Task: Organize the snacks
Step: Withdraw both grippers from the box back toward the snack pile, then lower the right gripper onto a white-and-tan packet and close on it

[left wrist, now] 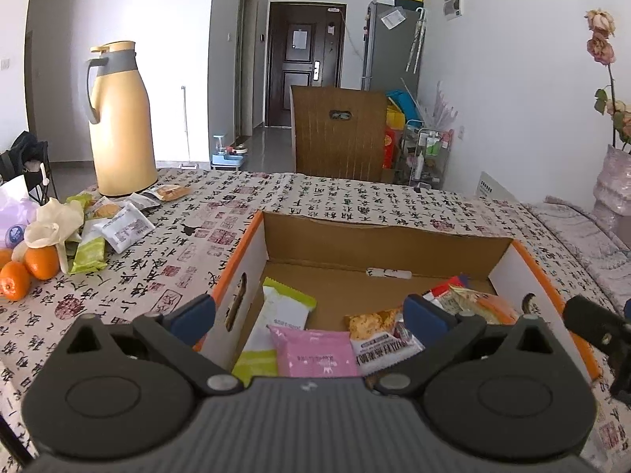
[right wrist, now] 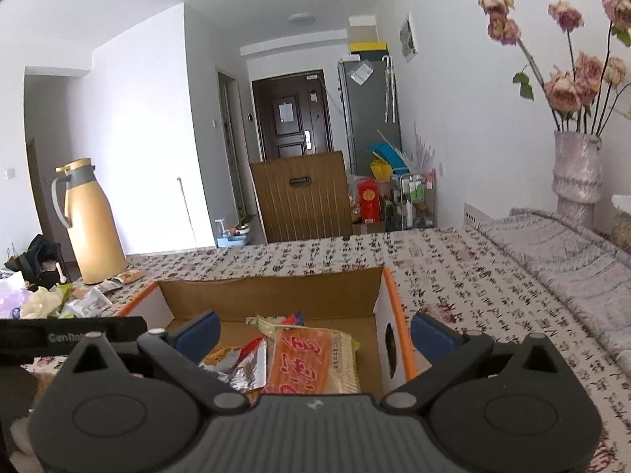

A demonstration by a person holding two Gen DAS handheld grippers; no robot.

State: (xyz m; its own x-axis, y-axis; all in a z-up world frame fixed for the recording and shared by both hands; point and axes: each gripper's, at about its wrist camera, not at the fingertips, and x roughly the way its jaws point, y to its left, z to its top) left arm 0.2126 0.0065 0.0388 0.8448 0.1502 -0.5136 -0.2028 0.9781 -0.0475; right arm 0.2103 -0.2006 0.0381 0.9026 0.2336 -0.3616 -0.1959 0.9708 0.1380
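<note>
Several snack packets already lie in the cardboard box (left wrist: 378, 252), and both grippers hang over it with nothing between their fingers. Left gripper (left wrist: 309, 313) is spread wide, one finger over the box's left wall, the other above the packets; directly ahead of it sit a pink packet (left wrist: 315, 354) and a green-and-white packet (left wrist: 276, 315). Right gripper (right wrist: 313, 335) is likewise released, an orange packet (right wrist: 311, 362) lying loose between its fingers on a silver wrapper (right wrist: 246, 366). Far half of the box floor is bare. My read: the next fetch belongs to the left gripper, since the loose pile (left wrist: 106, 228) waits well off to its left beside the oranges (left wrist: 27, 268) and thermos (left wrist: 118, 118). Pinch one flat packet by its edge, not the heap.
</note>
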